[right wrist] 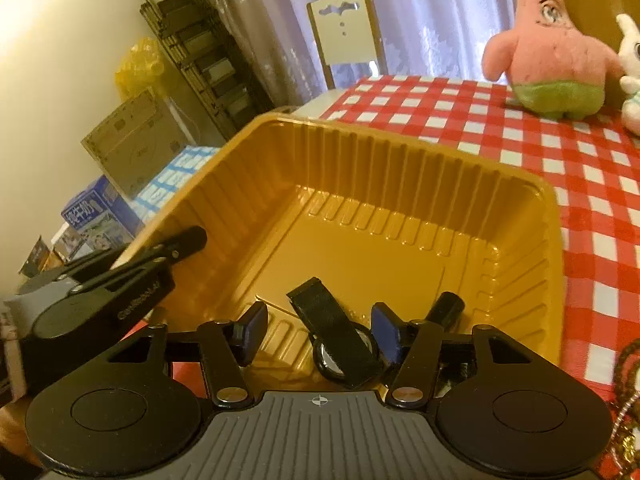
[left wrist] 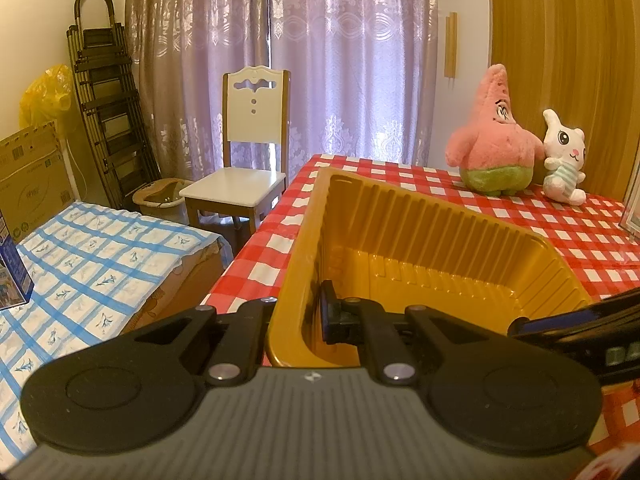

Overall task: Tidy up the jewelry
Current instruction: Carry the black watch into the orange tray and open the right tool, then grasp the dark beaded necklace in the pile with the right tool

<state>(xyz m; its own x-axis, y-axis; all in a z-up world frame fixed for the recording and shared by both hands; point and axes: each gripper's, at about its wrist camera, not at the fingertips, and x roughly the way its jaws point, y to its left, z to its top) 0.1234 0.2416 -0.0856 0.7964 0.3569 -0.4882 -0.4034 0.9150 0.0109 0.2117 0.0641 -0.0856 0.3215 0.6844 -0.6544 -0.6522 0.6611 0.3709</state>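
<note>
A gold plastic tray (right wrist: 360, 152) with ribbed walls stands on the red-checked tablecloth (right wrist: 560, 152). A wristwatch (right wrist: 340, 336) with a black strap and a round face lies inside the tray against its near wall. My right gripper (right wrist: 320, 334) is open around the watch. The strap lies close to the right pad (right wrist: 386, 334), and the left pad (right wrist: 252, 332) stands well clear of it. My left gripper (left wrist: 308, 312) is shut on the tray's (left wrist: 440, 216) left wall, one finger inside and one outside. It also shows in the right wrist view as the left gripper (right wrist: 188, 244) on that rim.
A pink star plush (left wrist: 494, 140) and a white rabbit plush (left wrist: 564, 160) sit at the table's far side. Beaded jewelry (right wrist: 628, 380) lies on the cloth right of the tray. The table's left edge drops toward a white chair (left wrist: 248, 168) and a blue-checked covered box (left wrist: 80, 264).
</note>
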